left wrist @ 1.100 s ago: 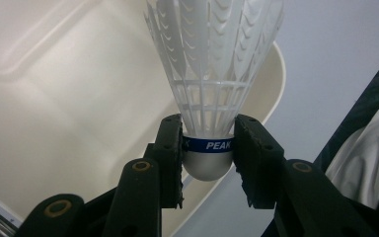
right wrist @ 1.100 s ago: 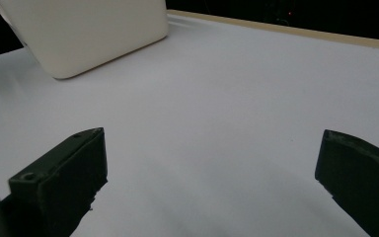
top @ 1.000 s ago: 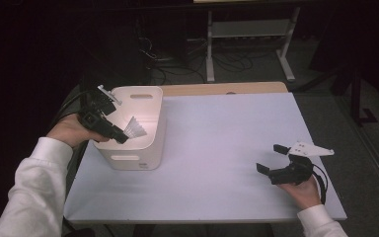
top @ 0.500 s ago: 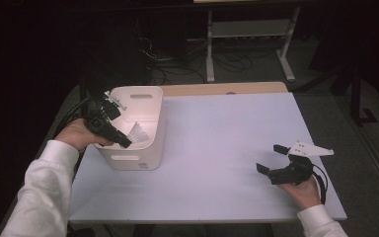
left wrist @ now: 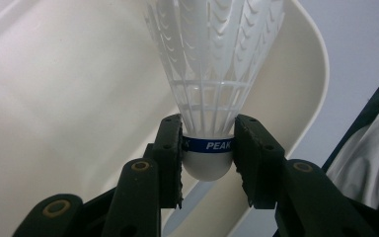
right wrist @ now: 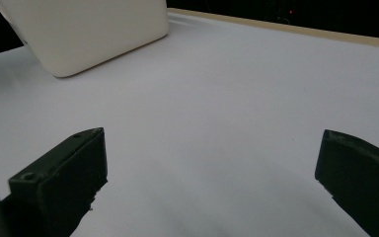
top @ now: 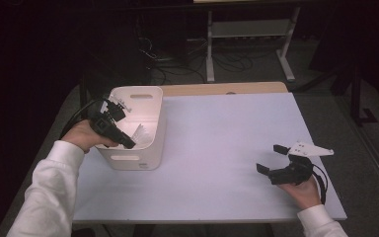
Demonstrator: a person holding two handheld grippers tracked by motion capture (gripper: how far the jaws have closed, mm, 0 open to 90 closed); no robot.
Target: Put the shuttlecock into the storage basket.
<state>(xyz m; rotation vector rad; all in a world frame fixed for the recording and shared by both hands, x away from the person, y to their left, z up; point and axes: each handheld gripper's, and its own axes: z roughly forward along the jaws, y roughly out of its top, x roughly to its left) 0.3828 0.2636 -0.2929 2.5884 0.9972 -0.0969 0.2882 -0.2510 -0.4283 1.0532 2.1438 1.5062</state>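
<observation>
Left gripper [left wrist: 207, 158] drawn back over bin [top: 154, 106] rim — clamps shuttlecock [left wrist: 212, 74], blue band reads "PEAK"; right gripper [right wrist: 212, 168] gapes.

Overhead plus two claw-mounted close views

Bin [top: 148, 123] on table [top: 227, 128] left, shuttlecock [top: 140, 133] inside bin

Over the last second the left gripper [top: 128, 143] has drawn back toward the near-left rim of the white bin [top: 150, 163], and the person's left hand [top: 84, 138] with it, now lying off the bin's left side. The shuttlecock [top: 140, 133] held by its cork in that gripper has moved with it, from the middle of the bin's opening toward its near wall. The left sleeve [top: 49, 192] has slid further left.
</observation>
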